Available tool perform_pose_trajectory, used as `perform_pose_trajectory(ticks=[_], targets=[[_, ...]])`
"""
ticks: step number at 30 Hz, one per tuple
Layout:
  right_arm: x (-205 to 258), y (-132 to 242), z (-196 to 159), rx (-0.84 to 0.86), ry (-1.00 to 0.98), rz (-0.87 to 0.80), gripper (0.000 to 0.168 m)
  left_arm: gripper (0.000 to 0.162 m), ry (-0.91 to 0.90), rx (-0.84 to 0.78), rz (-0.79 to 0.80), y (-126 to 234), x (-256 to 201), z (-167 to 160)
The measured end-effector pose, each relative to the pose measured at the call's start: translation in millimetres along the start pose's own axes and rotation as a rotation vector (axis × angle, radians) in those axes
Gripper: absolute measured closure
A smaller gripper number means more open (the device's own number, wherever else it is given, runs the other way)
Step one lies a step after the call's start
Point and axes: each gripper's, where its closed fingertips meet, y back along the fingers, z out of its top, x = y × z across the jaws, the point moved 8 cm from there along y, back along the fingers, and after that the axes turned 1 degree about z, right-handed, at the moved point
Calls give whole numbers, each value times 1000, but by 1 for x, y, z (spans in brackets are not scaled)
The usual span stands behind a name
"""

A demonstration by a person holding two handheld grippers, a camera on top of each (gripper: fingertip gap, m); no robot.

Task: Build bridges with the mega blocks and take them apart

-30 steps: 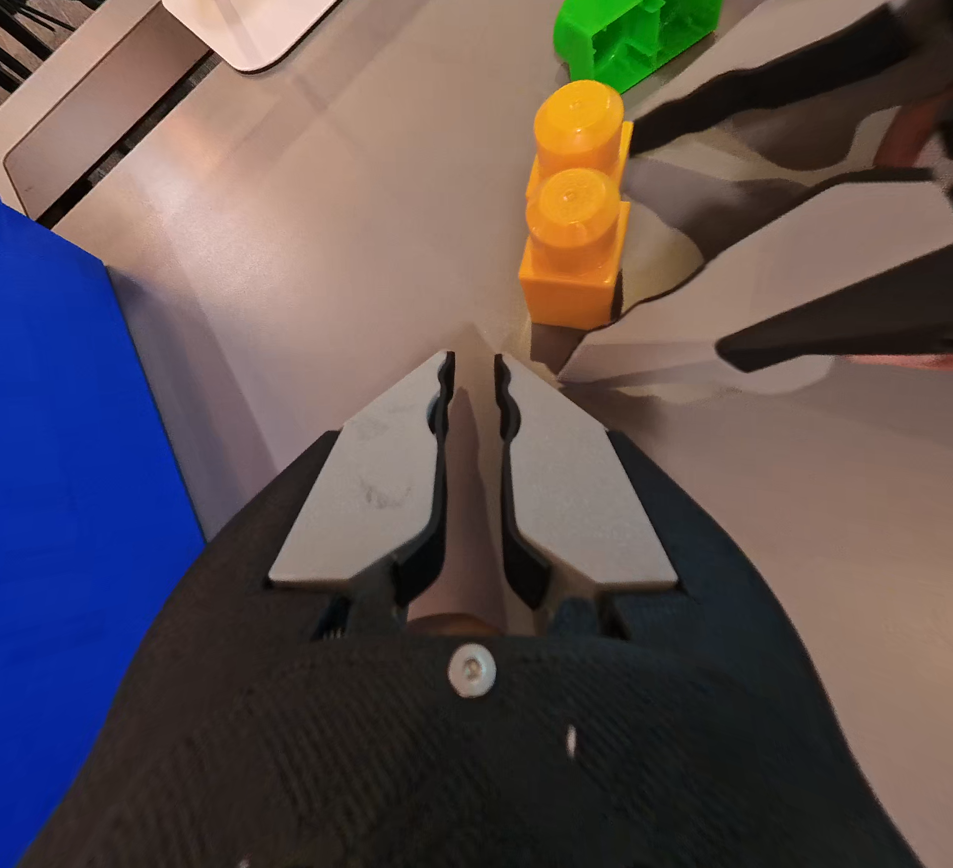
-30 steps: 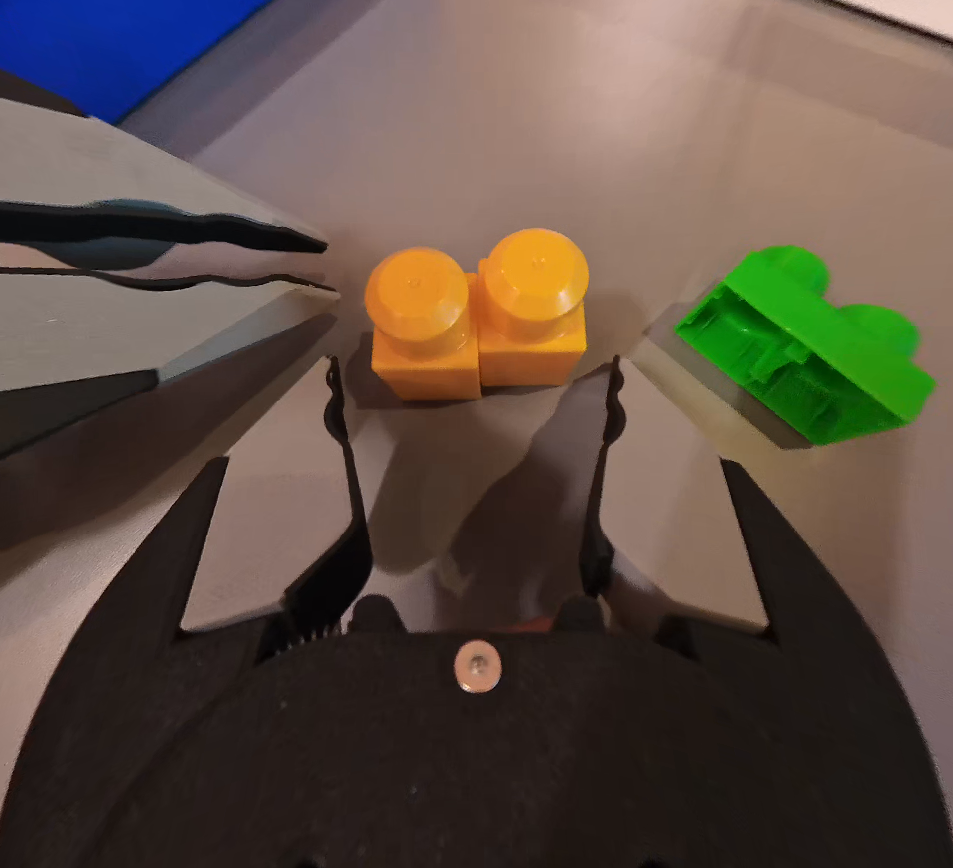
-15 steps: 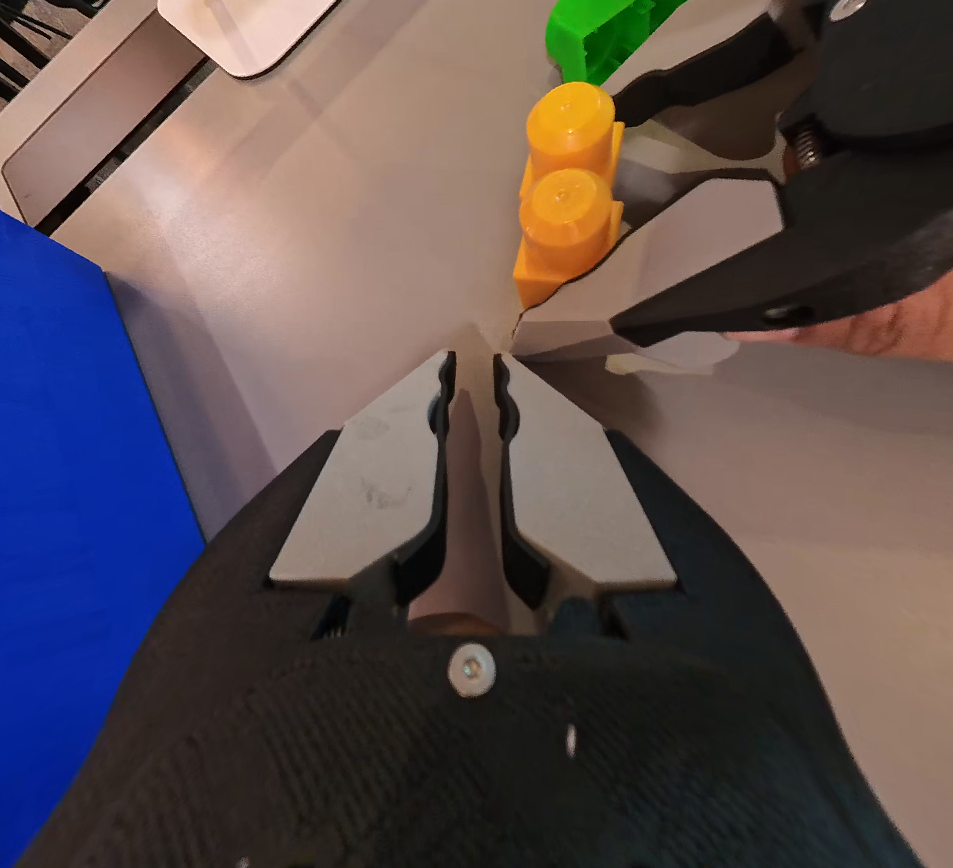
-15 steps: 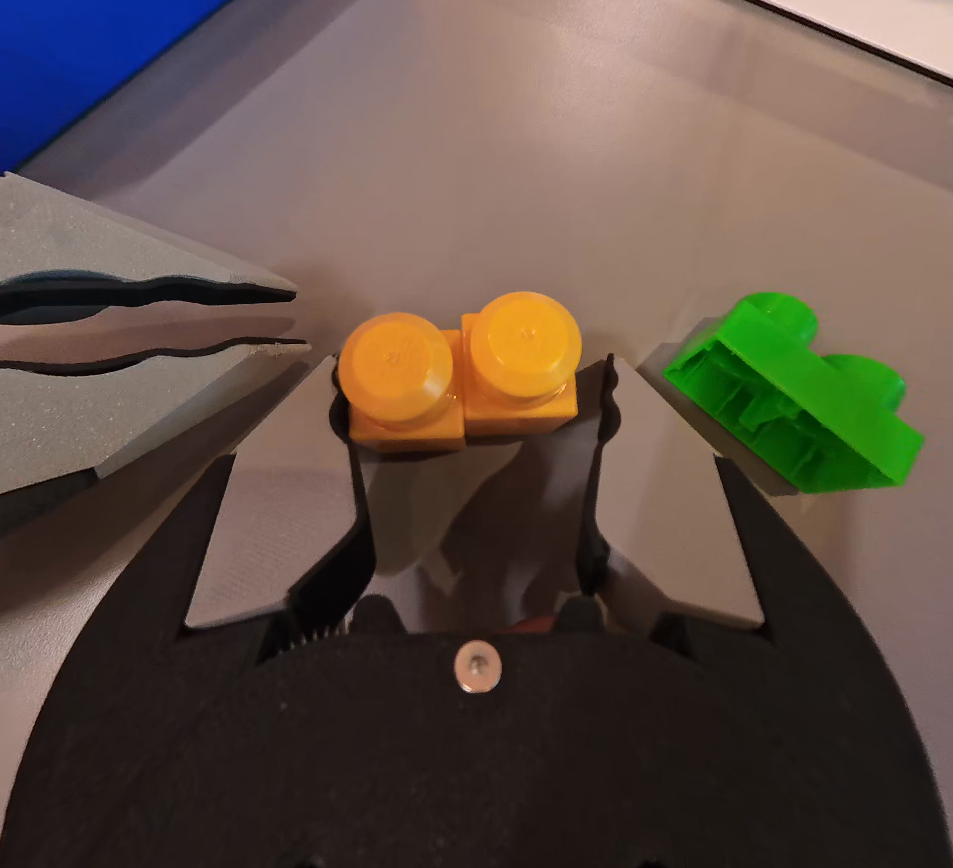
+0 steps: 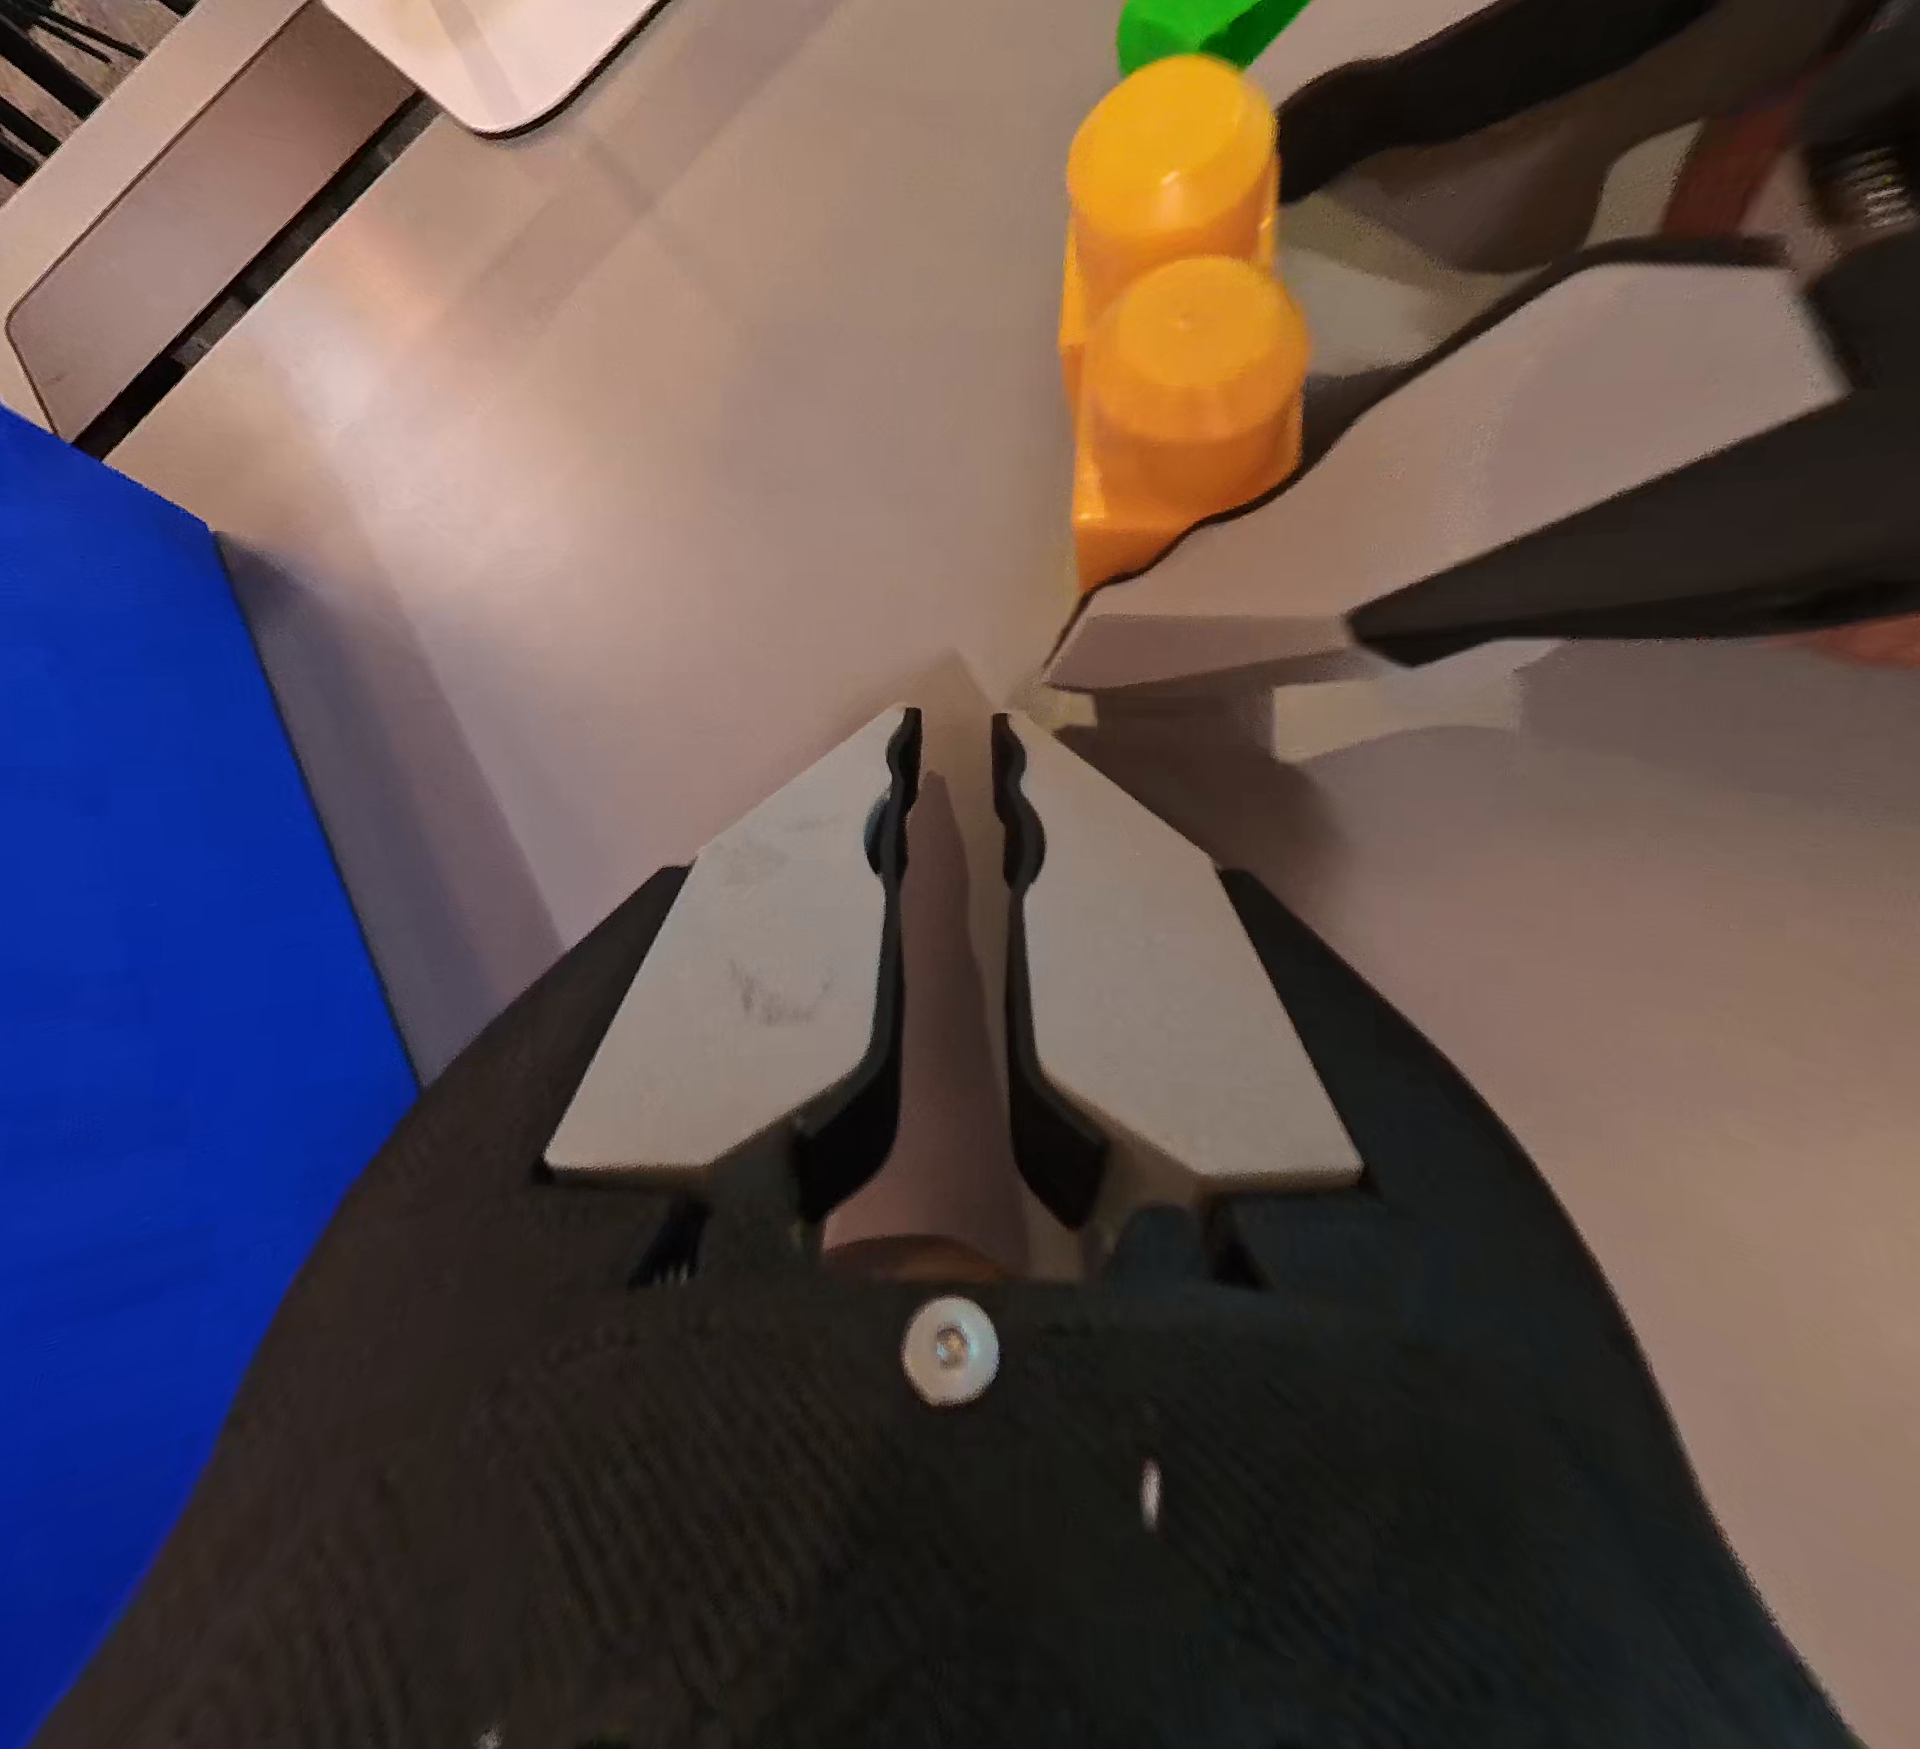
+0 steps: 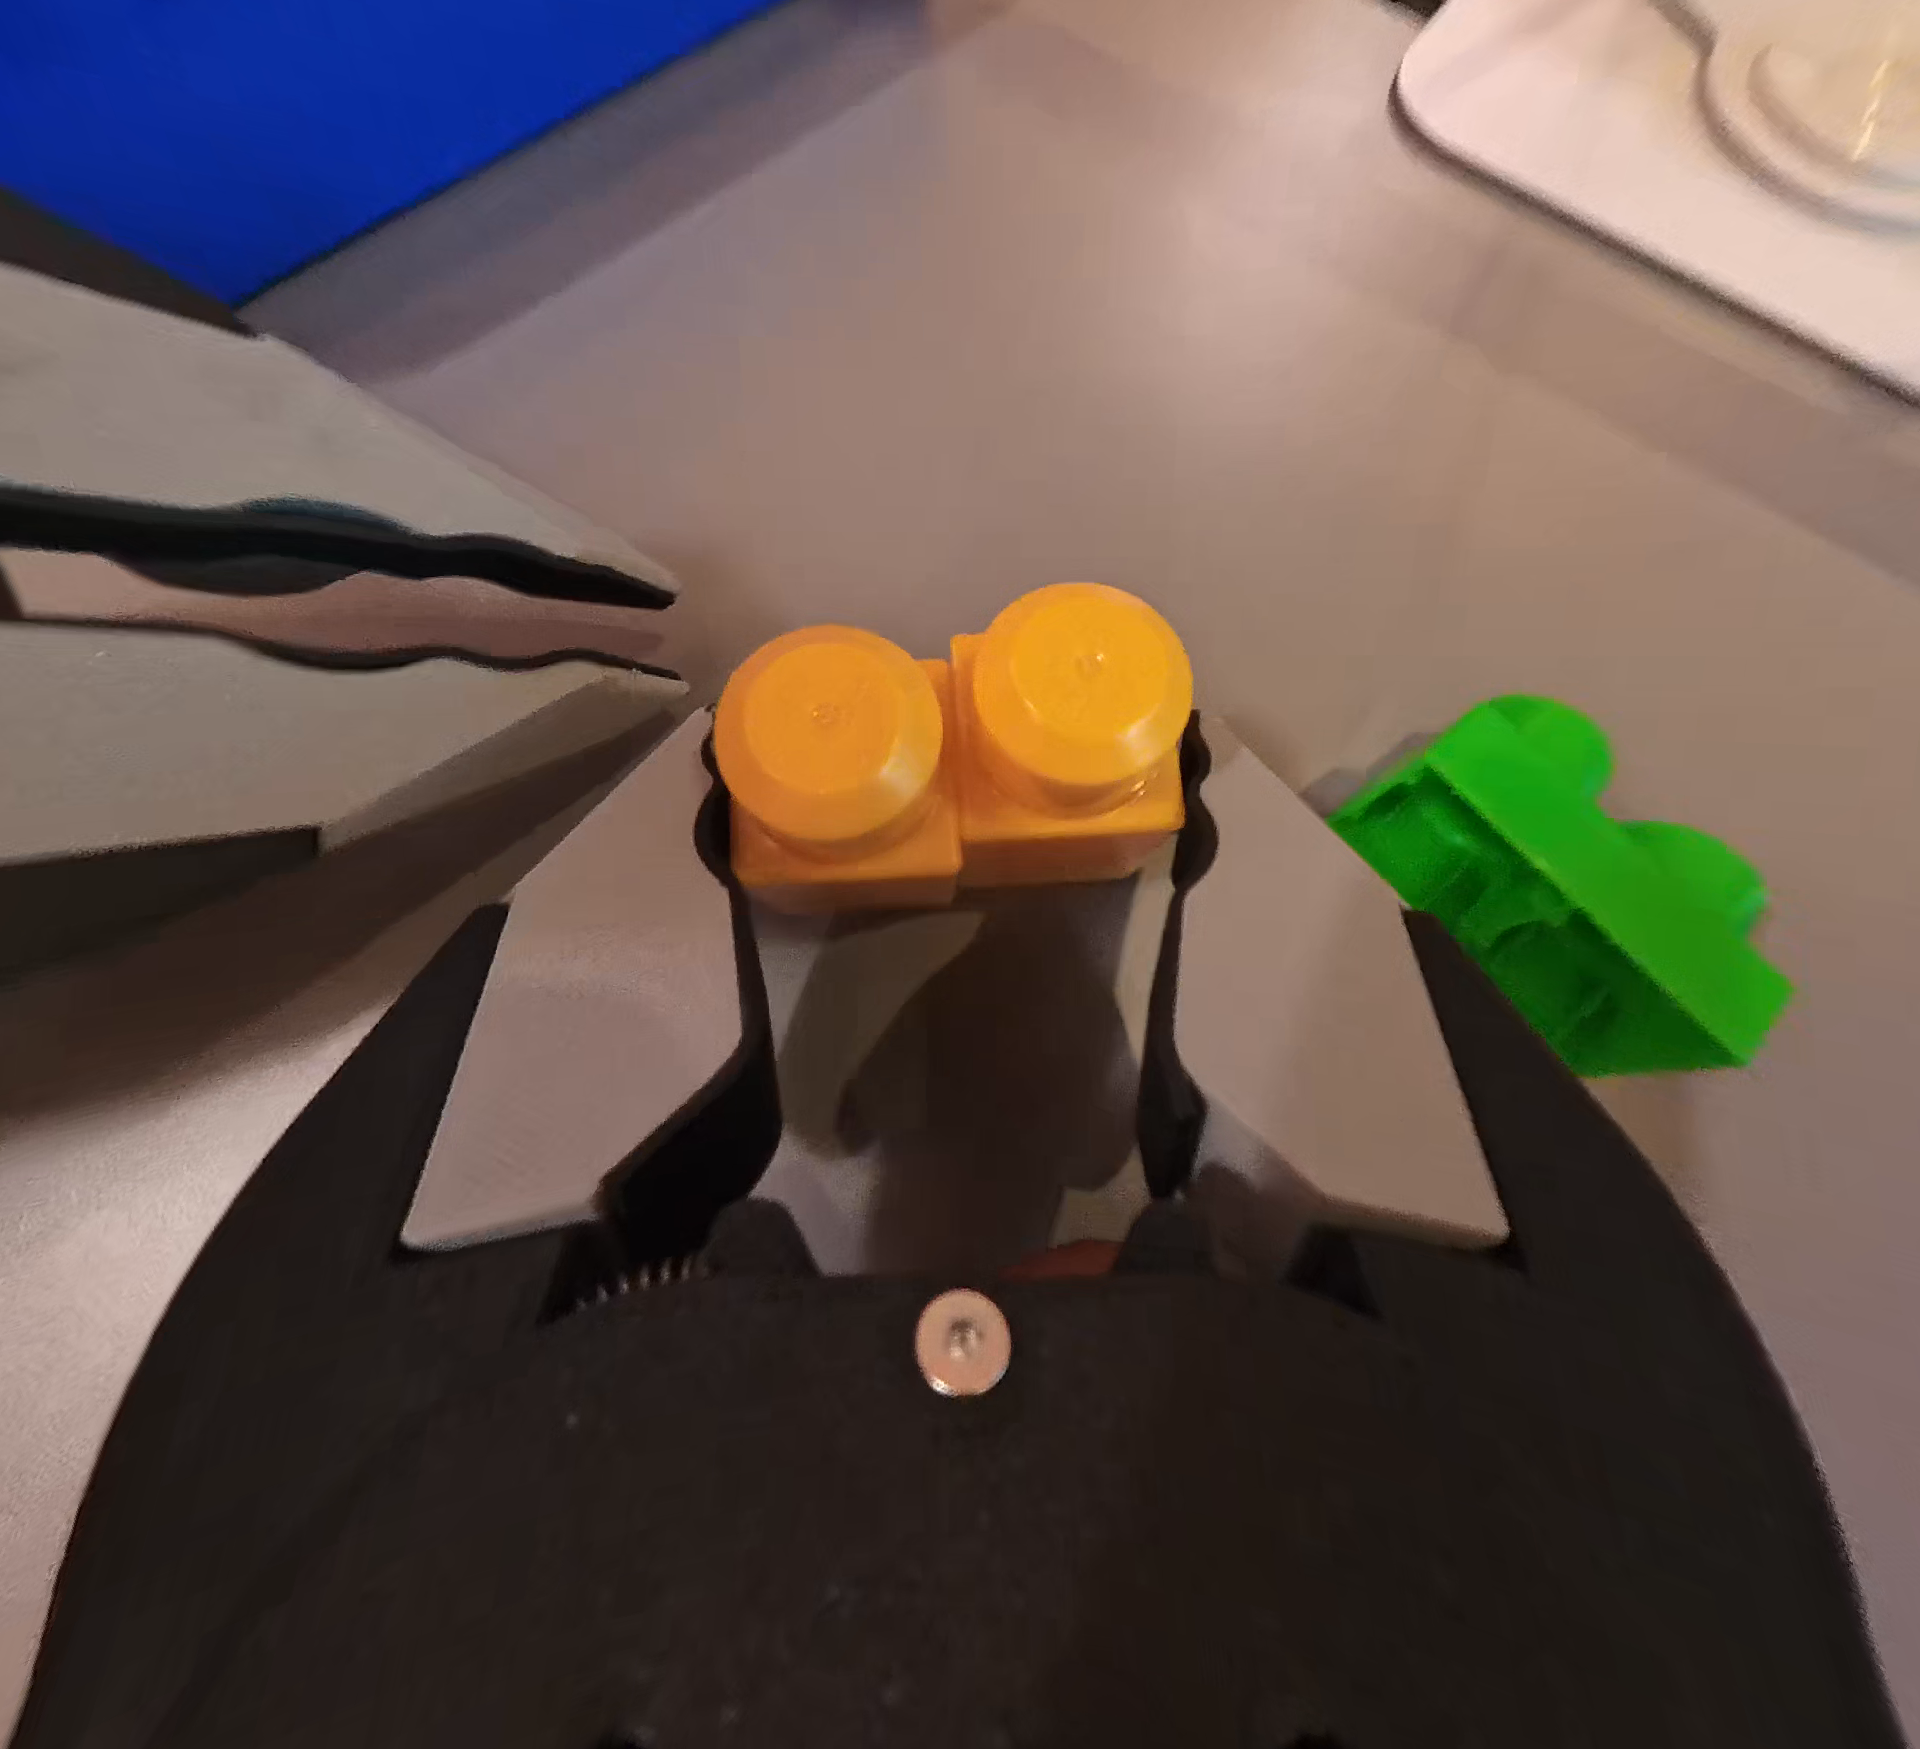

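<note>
Two orange plastic single-stud blocks (image 6: 951, 759), side by side crosswise, sat clamped between the right gripper (image 6: 951, 800) fingertips, the empty, nearly closed left gripper (image 5: 954, 735) just beside

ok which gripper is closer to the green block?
Right. The right gripper, its jaws clamped on the orange blocks, sits right beside the green block. The left gripper, nearly closed and empty, is beyond the orange blocks from it.
</note>
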Motion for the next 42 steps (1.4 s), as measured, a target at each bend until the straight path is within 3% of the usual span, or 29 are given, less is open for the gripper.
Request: perform_pose_trajectory(ticks=[6, 11, 14, 17, 21, 24, 28, 29, 31, 33, 40, 42], targets=[[-10, 31, -6, -35, 190, 9, 85, 151, 27, -5, 1, 2, 6, -2], [-32, 68, -25, -35, 163, 131, 85, 147, -2, 1, -14, -2, 2, -2], [-49, 83, -44, -21, 133, 159, 85, 140, 1, -71, -132, -5, -4, 6], [-59, 88, -56, -18, 108, 138, 85, 131, 75, -128, -284, -9, -7, 35], [-62, 91, -55, -16, 133, 102, 85, 120, -4, -202, -432, -23, -20, 99], [-68, 89, -64, 27, 118, 102, 85, 117, 18, -60, -471, -58, -21, 129], [-77, 96, -65, 12, 61, 119, 85, 110, 307, 223, -629, -104, -21, 145], [-79, 98, -64, 3, 44, 129, 85, 115, 362, 252, -650, -110, -21, 148], [-80, 102, -62, -12, 38, 131, 85, 115, 371, 327, -596, -120, -19, 147], [-80, 106, -60, -29, 40, 135, 85, 107, 343, 360, -526, -125, -15, 143], [-81, 108, -60, -24, 12, 144, 85, 116, 325, 320, -565, -110, -18, 132], [-79, 107, -61, -15, 11, 158, 85, 116, 359, 288, -645, -105, -23, 133]])
